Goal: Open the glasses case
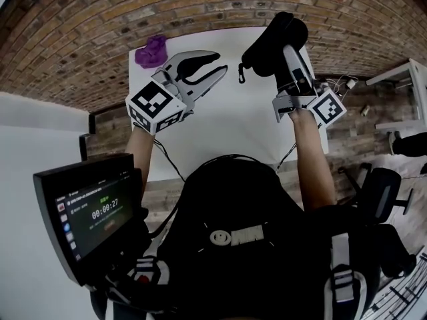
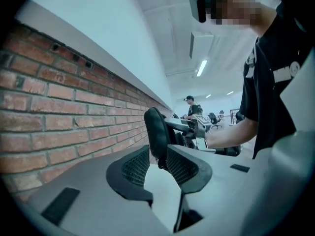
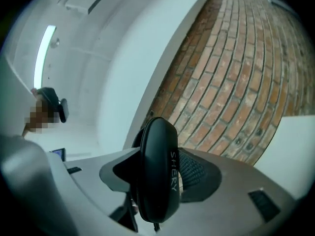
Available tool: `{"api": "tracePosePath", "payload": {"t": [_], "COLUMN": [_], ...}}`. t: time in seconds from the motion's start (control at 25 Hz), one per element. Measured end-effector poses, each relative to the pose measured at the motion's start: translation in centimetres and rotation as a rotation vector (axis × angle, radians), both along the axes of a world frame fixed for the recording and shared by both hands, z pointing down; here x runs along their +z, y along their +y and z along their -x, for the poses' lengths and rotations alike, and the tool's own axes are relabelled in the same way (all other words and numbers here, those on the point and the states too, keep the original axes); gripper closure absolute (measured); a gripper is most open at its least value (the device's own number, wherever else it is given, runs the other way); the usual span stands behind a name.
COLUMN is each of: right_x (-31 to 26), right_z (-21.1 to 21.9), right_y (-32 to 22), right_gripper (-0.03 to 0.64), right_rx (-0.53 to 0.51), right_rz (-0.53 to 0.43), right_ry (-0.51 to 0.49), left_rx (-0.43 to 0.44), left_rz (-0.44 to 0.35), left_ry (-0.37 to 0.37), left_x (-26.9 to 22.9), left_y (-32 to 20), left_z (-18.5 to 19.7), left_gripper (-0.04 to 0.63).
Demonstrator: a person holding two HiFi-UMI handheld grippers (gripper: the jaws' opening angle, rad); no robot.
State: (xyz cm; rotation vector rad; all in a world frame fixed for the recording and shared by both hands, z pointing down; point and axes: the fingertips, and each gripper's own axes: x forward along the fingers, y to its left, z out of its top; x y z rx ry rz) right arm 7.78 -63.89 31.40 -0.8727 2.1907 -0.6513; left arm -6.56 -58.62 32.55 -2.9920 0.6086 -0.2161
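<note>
The person wore a black short-sleeved shirt [image 1: 227, 199] with a small white logo [image 1: 237, 235] on the front. Grey-trimmed harness straps [image 1: 343, 275] lay over it. The left gripper [image 1: 219, 64] and the right gripper [image 1: 293, 62] had pale grey shells, and each bore a marker cube [image 1: 155, 107] printed with black-and-white squares. The fingers [image 2: 134, 167] were grey outside, with black mesh-textured pads on their inner faces. A thin black cable [image 1: 168, 160] trailed from the left gripper.

Left gripper [image 1: 220, 63]: upper centre-left of frame, jaws apart, pressing on nothing. Right gripper [image 1: 285, 53]: upper right of centre, tilted upward, jaws clamped on glasses case [image 1: 272, 42]. Left forearm [image 1: 139, 149] and right forearm [image 1: 313, 159] bare, stretched forward from lower centre.
</note>
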Motion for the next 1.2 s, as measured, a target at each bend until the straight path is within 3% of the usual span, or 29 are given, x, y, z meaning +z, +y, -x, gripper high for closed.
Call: {"api": "tracePosePath", "payload": {"t": [0.12,0.2,0.32,0.44,0.6,0.72,0.76,0.8,1.04,1.2], "right_x": [0.5,0.3,-1.5,-2.8,-3.6,-3.1,-2.9,-2.8,-3.4,-3.5], "right_z": [0.1,1.4,3.7,5.5,6.4,6.3,6.2,6.2,8.2,8.3], "right_y": [-0.9,-0.6,0.7,2.3,3.7,3.4,3.1,3.1,4.3,4.6], "right_gripper": [0.387,0.387,0.387,0.387,0.387,0.389,0.392,0.393,0.393,0.393], "right_rx": [0.164,0.165,0.053,-0.101,-0.205,-0.187,-0.169,-0.164,-0.233,-0.300], "right_rz": [0.059,0.050,-0.040,-0.119,-0.181,-0.158,-0.149,-0.147,-0.197,-0.206], "right_ry": [0.123,0.167,0.111,0.034,-0.027,-0.027,-0.014,-0.008,0.027,0.024], "left_rx": [0.073,0.076,-0.078,-0.243,-0.342,-0.287,-0.249,-0.222,-0.247,-0.176], "left_rz": [-0.035,-0.050,-0.059,-0.032,-0.110,-0.112,-0.087,-0.064,-0.122,-0.049], "left_ry": [-0.015,-0.041,-0.110,-0.086,-0.155,-0.196,-0.200,-0.201,-0.283,-0.247], "left_x": [-1.4,-1.3,-0.2,-0.7,-1.3,-1.0,-0.7,-0.5,0.6,1.0], "left_y": [2.3,2.7,0.0,-2.6,-3.8,-3.1,-2.6,-2.3,-2.6,-1.5], "left_z": [-2.5,-4.3,-4.4,-2.7,-2.1,-2.5,-2.7,-2.9,-3.2,-3.8], "left_gripper": [0.477,0.479,0.496,0.545,0.545,0.533,0.411,0.350,0.350,0.435]}}
